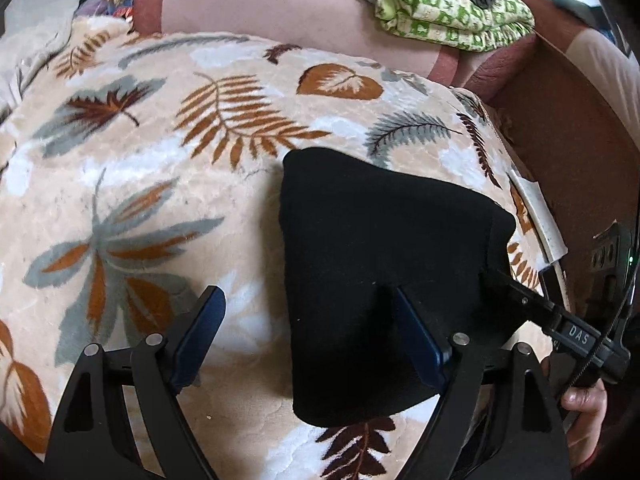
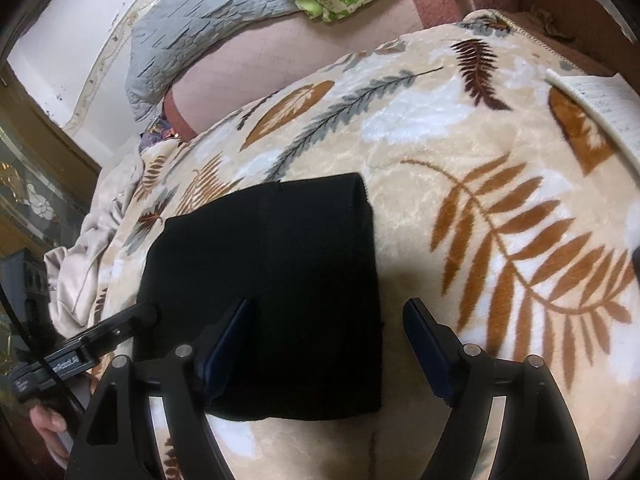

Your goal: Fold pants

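Black pants [image 1: 384, 280] seen as compact folded rectangle on leaf-print blanket [image 1: 160, 152]. Left hand-held gripper [image 1: 308, 320] spread wide, nothing gripped. Right hand-held gripper [image 2: 328, 328] likewise spread, empty. Folding judged nearly finished; final smoothing or withdrawal called for.

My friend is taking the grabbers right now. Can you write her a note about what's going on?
Left tool: open, holding nothing, one finger over the folded black fabric pants.
Right tool: open, empty, straddling the bundle's right edge.
The pants lie as a compact rectangle on the beige leaf-print fleece blanket.
Done: the folding looks finished.
Left: probably just smooth it or lift the tools away.
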{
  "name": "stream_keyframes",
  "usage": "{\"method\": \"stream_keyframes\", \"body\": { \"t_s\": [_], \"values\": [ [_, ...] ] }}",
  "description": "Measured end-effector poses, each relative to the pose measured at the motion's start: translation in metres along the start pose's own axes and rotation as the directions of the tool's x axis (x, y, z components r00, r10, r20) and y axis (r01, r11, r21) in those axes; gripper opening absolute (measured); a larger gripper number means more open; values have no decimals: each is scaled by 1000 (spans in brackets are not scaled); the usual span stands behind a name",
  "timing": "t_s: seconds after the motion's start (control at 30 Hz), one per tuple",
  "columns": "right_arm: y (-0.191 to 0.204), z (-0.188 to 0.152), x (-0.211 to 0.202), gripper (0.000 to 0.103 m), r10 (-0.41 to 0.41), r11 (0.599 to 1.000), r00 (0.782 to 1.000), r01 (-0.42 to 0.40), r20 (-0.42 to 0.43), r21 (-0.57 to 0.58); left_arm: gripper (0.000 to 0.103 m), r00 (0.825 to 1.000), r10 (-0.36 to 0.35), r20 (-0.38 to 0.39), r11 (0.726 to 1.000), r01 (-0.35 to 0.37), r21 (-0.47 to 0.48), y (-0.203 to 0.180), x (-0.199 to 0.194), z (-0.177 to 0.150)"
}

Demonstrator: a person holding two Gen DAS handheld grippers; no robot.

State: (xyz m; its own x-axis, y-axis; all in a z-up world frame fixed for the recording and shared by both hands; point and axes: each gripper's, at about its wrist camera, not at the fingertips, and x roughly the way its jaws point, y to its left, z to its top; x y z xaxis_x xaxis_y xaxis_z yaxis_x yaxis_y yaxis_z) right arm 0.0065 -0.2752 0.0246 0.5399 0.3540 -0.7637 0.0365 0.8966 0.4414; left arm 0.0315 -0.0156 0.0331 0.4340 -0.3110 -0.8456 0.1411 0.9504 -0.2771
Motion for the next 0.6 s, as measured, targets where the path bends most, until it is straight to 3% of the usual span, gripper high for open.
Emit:
{"method": "stream_keyframes", "body": {
  "t_s": [0.37,0.5,0.6],
  "values": [
    [7,2,17,85,32,999,999,-33,-6,-26,89,999,-40,-17,999,40,0,-3,17,2],
    [9,4,23,87,61,998,998,-61,0,-34,100,998,-58,-22,998,58,-38,-1,25,2],
    [10,3,22,68,53,998,999,-53,9,-30,101,998,-69,-14,996,68,-62,1,29,2]
  ]
}}
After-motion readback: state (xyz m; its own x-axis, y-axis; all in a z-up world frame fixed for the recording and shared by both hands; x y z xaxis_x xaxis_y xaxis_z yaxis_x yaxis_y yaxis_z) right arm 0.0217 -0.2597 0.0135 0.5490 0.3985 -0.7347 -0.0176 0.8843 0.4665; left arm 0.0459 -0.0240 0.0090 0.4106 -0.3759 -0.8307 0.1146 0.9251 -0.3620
